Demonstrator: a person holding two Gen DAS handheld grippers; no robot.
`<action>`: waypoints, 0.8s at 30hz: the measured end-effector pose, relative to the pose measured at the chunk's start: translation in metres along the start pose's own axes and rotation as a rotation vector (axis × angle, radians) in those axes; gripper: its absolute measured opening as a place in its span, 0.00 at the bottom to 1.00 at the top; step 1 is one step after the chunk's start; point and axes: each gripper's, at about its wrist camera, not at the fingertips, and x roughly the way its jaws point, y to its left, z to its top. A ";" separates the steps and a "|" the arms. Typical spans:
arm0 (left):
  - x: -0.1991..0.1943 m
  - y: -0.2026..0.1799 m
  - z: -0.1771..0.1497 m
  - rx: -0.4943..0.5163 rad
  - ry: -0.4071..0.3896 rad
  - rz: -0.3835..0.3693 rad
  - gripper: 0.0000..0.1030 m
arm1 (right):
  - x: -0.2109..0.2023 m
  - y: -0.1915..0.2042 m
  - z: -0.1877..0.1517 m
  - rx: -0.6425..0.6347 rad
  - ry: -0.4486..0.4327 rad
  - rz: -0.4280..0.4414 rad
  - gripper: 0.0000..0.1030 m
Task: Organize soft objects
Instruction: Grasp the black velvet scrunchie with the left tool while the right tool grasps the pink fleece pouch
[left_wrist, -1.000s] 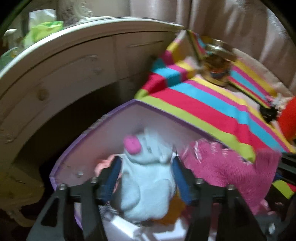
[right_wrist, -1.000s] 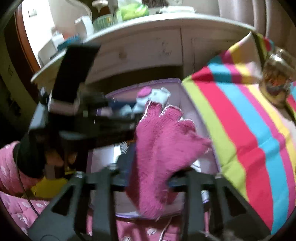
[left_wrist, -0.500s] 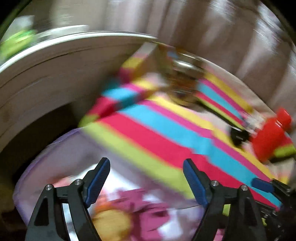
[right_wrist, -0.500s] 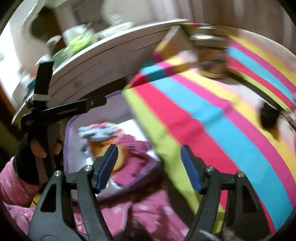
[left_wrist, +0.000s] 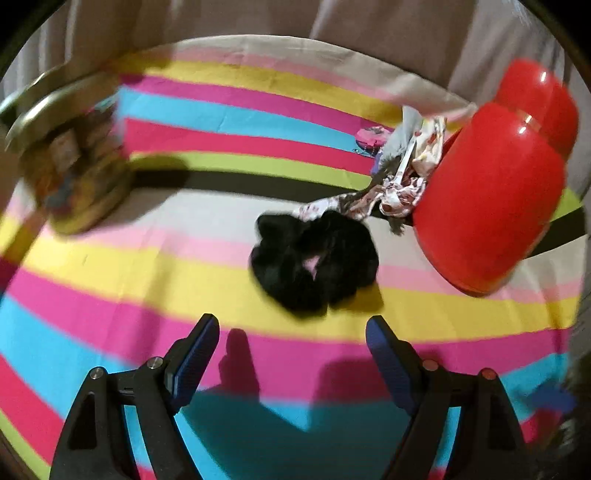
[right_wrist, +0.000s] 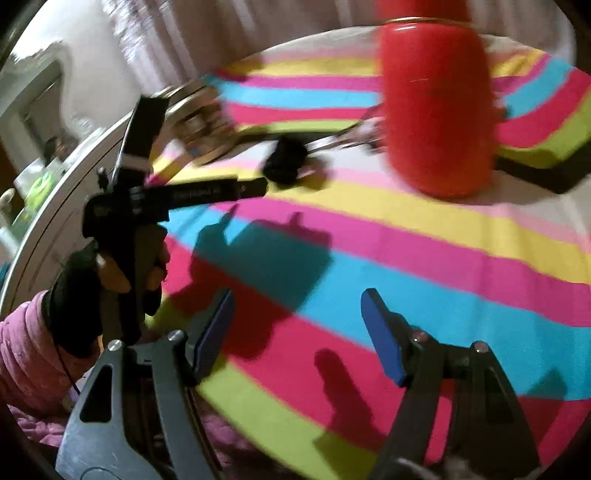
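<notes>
A home, likely a bedroom: striped cloth (left_wrist: 229, 266) in bright colours spread flat, pale curtains (left_wrist: 388, 33) behind, cream dresser (right_wrist: 55, 206) with drawers alongside, red jar (right_wrist: 436, 110) and small household clutter around.

The right gripper (right_wrist: 295, 328) hangs empty, jaws apart, over the striped cloth (right_wrist: 424, 258); far off lie a black, possibly fluffy bundle (right_wrist: 284, 166) and a red container (right_wrist: 436, 110).

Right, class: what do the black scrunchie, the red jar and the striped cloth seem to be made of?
Black scrunchie: probably soft gathered fabric, matte, with bunched folds around a small hole. Red jar: hard and glossy, likely plastic or glazed ceramic, going by its bright highlights. Striped cloth: flat woven fabric, matte, with no shine.
</notes>
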 end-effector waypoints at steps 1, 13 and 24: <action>0.006 -0.003 0.004 0.012 -0.008 0.014 0.80 | -0.005 -0.016 0.007 0.030 -0.029 -0.032 0.71; 0.045 0.001 0.031 -0.007 -0.050 -0.033 0.36 | -0.025 -0.149 0.137 0.096 -0.346 -0.365 0.70; 0.045 -0.018 0.027 0.097 -0.025 -0.017 0.67 | 0.112 -0.206 0.237 0.064 -0.085 -0.291 0.72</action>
